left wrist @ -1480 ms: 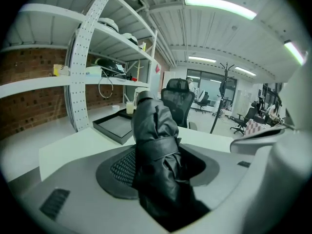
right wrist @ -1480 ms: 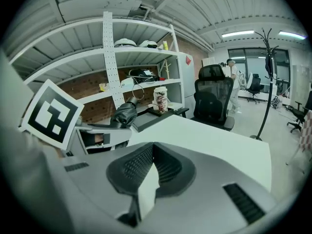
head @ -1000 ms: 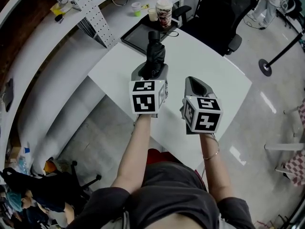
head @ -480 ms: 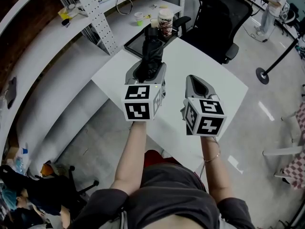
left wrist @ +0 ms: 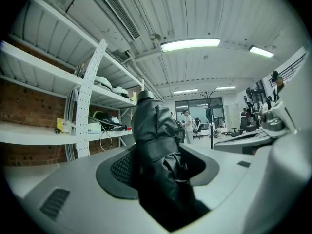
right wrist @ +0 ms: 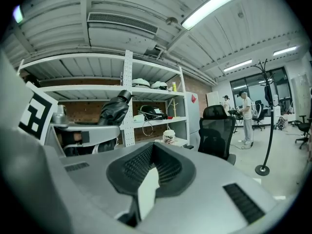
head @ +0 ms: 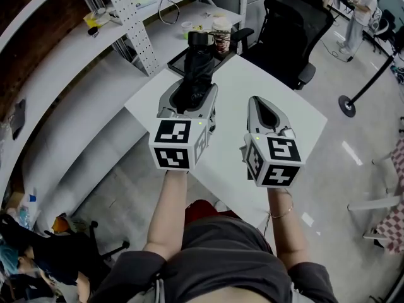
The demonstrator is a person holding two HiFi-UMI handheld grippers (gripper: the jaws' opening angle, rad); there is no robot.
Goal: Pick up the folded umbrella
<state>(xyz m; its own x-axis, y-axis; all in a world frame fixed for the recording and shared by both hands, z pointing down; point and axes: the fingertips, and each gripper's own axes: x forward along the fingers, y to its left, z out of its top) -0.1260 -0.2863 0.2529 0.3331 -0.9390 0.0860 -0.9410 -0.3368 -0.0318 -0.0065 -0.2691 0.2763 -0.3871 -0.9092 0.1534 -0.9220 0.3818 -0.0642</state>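
The folded black umbrella point(head: 197, 68) hangs in the air above the white table point(head: 284, 100), handle end pointing away from me. My left gripper point(head: 194, 92) is shut on its lower body; in the left gripper view the umbrella point(left wrist: 156, 145) fills the space between the pads of that gripper point(left wrist: 161, 167). To its right, at about the same height, my right gripper point(head: 259, 102) is shut with nothing in it. Its own view shows its tips point(right wrist: 153, 152) meeting, only a white sliver of table below, and the umbrella point(right wrist: 114, 108) off to the left.
A black office chair point(head: 297, 17) stands behind the table. On the desk beyond sit a dark flat panel point(head: 178, 60), a patterned cup point(head: 222, 33) and small cups. A perforated shelf post point(head: 129, 17) rises at the left, and a stand base point(head: 347, 106) is on the floor right.
Both grippers have risen toward the camera, the left one carrying the umbrella higher above the table. The left grip on the umbrella is unchanged.
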